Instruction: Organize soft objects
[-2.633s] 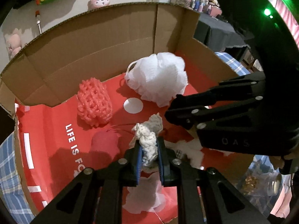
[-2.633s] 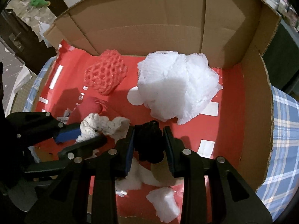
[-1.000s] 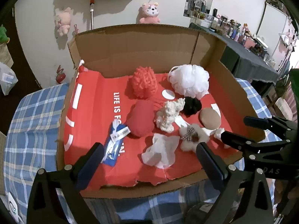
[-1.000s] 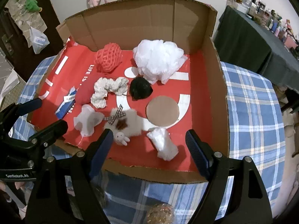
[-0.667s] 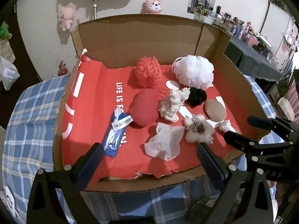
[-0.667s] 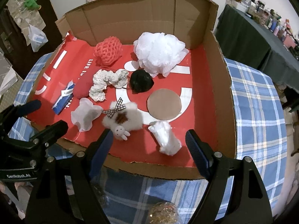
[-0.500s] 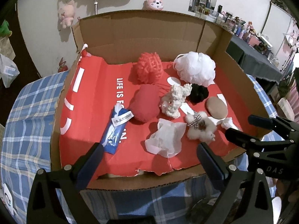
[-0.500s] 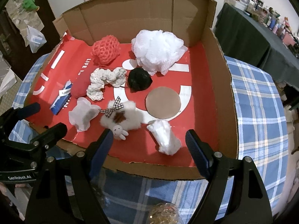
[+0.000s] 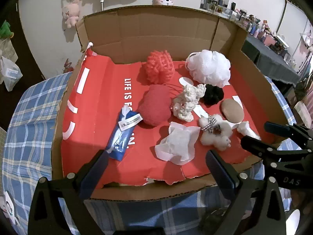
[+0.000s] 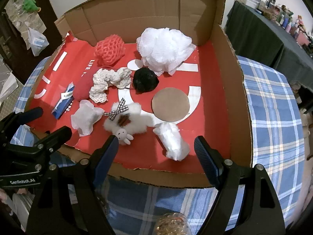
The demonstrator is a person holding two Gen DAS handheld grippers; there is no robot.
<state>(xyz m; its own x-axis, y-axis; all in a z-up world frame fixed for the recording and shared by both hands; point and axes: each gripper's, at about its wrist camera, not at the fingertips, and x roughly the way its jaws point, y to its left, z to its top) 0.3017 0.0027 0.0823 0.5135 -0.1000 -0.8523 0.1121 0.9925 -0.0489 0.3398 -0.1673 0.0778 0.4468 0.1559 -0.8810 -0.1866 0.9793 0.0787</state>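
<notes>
A: What is lying nearest the cameras?
B: Both grippers are hovering just outside the near wall of the cardboard box (image 9: 58, 137), above the blue plaid worktop (image 10: 273, 117). The left gripper (image 9: 154, 168) is holding its jaws wide apart with nothing between them; the right gripper (image 10: 156, 148) is doing likewise, also empty.

A: And inside the box, along the front?
B: On the red liner (image 9: 101, 90), a blue packet (image 9: 122, 137) with a white label is lying at the left. A crumpled white tissue (image 9: 177, 145) is sitting beside it, then a fluffy white plush (image 10: 127, 123) wearing a checked bow, with a small rabbit face at its near edge. A white wad (image 10: 173, 141) is resting at the right, just beyond the right gripper's jaws.

A: What is occupying the middle?
B: A red pouf (image 9: 155, 105) is touching the packet's label end. A cream crocheted scrunchie (image 10: 109, 84) is curling beside it, and a black pompom (image 10: 145, 79) is sitting just beside the scrunchie's right end. A brown round disc (image 10: 170, 106) is lying flat to the right of the plush.

A: And farthest back?
B: A coral mesh sponge (image 9: 159, 69) and a white bath pouf (image 9: 209, 67) are standing side by side near the rear wall; the pouf is overhanging the pompom in the right wrist view
</notes>
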